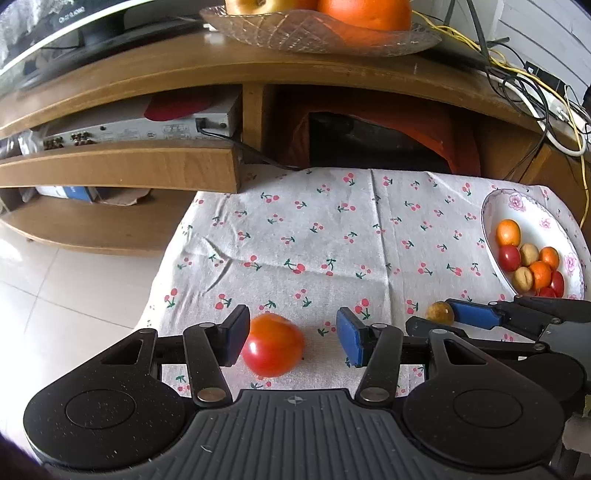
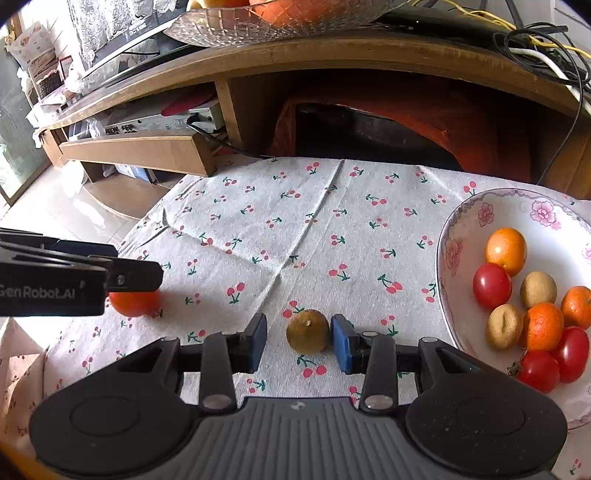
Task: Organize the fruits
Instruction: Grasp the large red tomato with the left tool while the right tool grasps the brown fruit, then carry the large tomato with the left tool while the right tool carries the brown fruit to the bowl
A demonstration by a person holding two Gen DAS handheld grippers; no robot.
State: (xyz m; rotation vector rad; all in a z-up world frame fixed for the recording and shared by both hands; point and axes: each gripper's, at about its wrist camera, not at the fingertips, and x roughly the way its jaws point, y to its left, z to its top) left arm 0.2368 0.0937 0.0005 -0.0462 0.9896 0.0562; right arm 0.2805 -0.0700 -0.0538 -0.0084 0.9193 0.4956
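A red-orange tomato (image 1: 272, 345) lies on the cherry-print cloth (image 1: 303, 236) between the fingers of my open left gripper (image 1: 293, 338), close to the left pad. A small brown-green round fruit (image 2: 307, 331) lies between the fingers of my open right gripper (image 2: 299, 341), against the right pad. In the left wrist view that fruit (image 1: 439, 313) shows at the right gripper's tip. In the right wrist view the tomato (image 2: 135, 302) peeks from under the left gripper. A flowered white bowl (image 2: 465, 221) at the right holds several small oranges, tomatoes and brown fruits.
A wooden TV stand (image 1: 258, 74) rises behind the cloth, with a glass dish (image 1: 317, 33) of large fruit on top, a silver player on its shelf and cables (image 1: 532, 88) at the right. Pale tiled floor (image 1: 74, 295) lies to the left of the cloth's edge.
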